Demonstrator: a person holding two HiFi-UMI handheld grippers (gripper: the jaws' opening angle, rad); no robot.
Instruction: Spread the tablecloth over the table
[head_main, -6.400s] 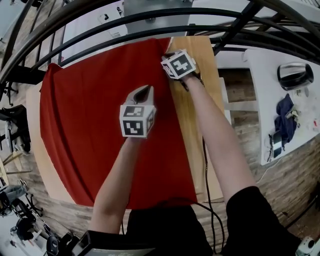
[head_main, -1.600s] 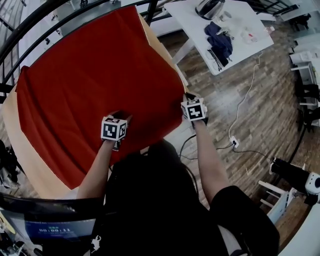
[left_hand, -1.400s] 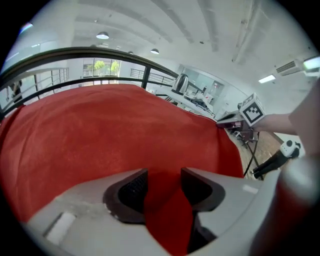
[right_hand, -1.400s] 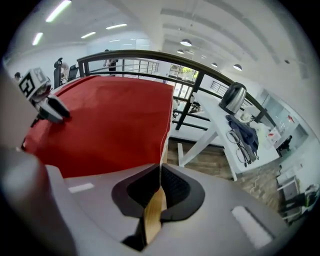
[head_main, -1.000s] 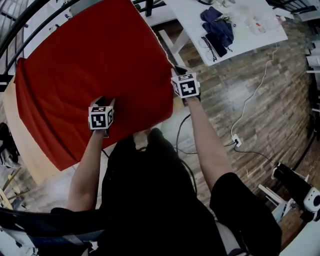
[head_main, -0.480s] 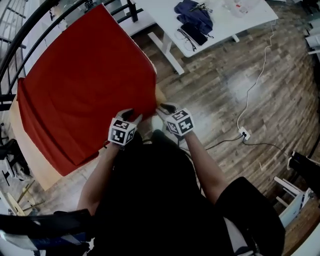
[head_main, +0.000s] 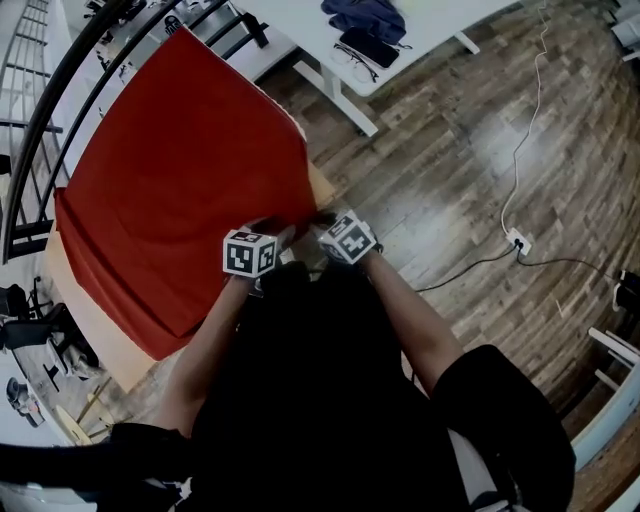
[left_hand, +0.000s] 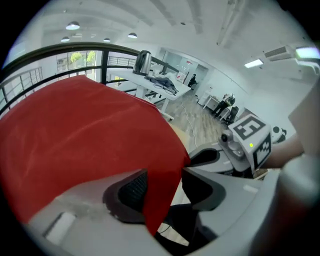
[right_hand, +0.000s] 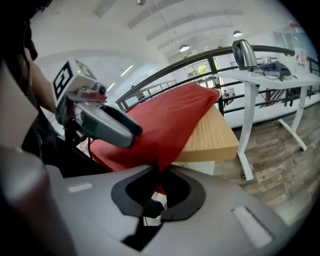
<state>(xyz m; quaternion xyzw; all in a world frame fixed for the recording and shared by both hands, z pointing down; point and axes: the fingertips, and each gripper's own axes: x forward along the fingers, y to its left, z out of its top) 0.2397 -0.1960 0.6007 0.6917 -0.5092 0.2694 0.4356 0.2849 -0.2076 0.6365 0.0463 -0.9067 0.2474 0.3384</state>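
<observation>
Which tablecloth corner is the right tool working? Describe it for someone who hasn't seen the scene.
Find the wooden table under the red tablecloth. Go to the cloth corner nearest the person, hanging off the table's edge. It's the only corner pinched in a tool: the right tool, whose jaws have just closed on it.

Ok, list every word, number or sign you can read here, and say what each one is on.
No readable text in any view.
Marker cubes: black-and-white square patterns only, no letters or numbers.
Red sign on the far wall: too small to read.
</observation>
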